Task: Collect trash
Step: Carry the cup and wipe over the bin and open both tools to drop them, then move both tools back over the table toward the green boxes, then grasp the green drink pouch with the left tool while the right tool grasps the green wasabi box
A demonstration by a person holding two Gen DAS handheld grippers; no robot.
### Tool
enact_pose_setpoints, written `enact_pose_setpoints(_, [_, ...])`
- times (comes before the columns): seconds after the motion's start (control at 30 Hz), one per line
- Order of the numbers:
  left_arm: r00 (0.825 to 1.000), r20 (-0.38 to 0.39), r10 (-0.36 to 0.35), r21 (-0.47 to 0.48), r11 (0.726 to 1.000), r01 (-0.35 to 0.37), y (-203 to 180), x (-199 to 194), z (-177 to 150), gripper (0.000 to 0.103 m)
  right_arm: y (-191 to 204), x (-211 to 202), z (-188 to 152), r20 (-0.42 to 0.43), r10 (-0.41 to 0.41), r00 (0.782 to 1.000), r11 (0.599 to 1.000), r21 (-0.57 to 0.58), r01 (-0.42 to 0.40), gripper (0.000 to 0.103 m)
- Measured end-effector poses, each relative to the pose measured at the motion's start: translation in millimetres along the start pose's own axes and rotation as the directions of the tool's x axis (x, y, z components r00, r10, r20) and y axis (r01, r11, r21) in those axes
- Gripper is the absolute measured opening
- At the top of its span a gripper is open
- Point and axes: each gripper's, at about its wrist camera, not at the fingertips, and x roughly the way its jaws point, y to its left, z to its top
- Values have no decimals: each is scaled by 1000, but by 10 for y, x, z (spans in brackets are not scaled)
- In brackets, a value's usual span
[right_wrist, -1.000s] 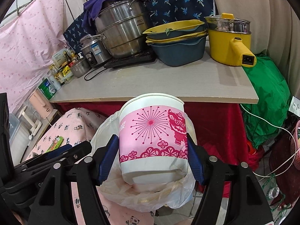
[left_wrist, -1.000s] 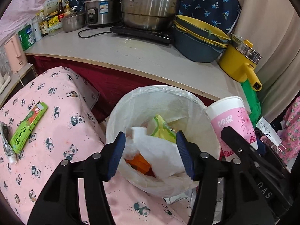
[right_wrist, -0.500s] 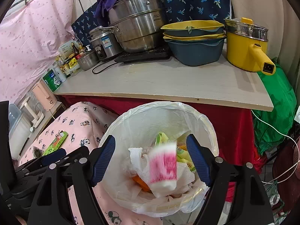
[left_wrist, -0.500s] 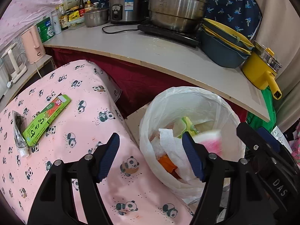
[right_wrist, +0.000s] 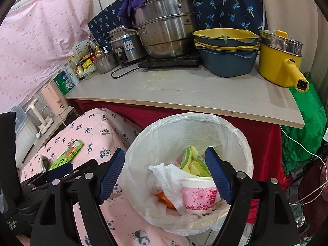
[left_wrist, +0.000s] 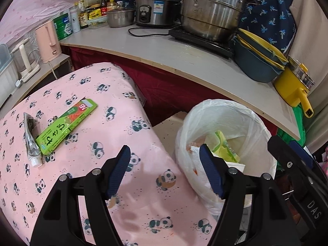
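Observation:
A bin with a white liner [left_wrist: 235,110] [right_wrist: 184,119] stands beside a table under a pink panda cloth [left_wrist: 82,94]. Inside lie a pink paper cup [right_wrist: 199,196], a white paper towel [right_wrist: 170,176] and a green wrapper [right_wrist: 194,164]. My right gripper [right_wrist: 164,151] hangs open above the bin with nothing between its fingers. My left gripper [left_wrist: 164,150] is open and empty too, straddling the cloth's edge and the bin's rim. On the cloth to its left lie a green box [left_wrist: 65,127] [right_wrist: 66,156] and a squeezed tube [left_wrist: 30,139].
Behind the bin runs a grey counter [right_wrist: 184,90] with steel pots [right_wrist: 164,30], stacked blue and yellow basins [right_wrist: 225,49] and a yellow electric pot [right_wrist: 276,61]. A pink kettle [left_wrist: 48,41] stands at left. A green bag [right_wrist: 303,133] and cables sit right of the bin.
The right gripper opened and let go of the pink cup, which fell into the bin. The left gripper opened wider and swung left from over the bin toward the panda cloth.

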Motion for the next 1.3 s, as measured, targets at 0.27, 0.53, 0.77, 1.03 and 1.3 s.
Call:
enact_pose_setpoints(0.27, [999, 9, 52, -79, 996, -51, 440, -80, -1, 70, 388, 13, -50, -11, 30, 999, 998, -53, -31, 78])
enact_pose_setpoints(0.53, [994, 17, 111, -167, 980, -107, 987, -179, -53, 75, 823, 109, -145, -46, 72, 996, 991, -108, -76, 78])
enact_pose_setpoints(0.77, [985, 10, 170, -239, 957, -163, 1501, -224, -114, 80, 1237, 212, -263, -80, 110, 991, 980, -155, -121, 78])
enact_pose_setpoints(1.03, [978, -15, 208, -310, 929, -203, 2034, -196, -163, 80, 1691, 400, -405, -129, 141, 982, 966, -200, -165, 78])
enact_pose_setpoints(1.3, [973, -52, 224, -361, 904, -228, 2442, -25, -141, 80, 2070, 676, -497, -177, 152, 972, 952, -239, -193, 78])
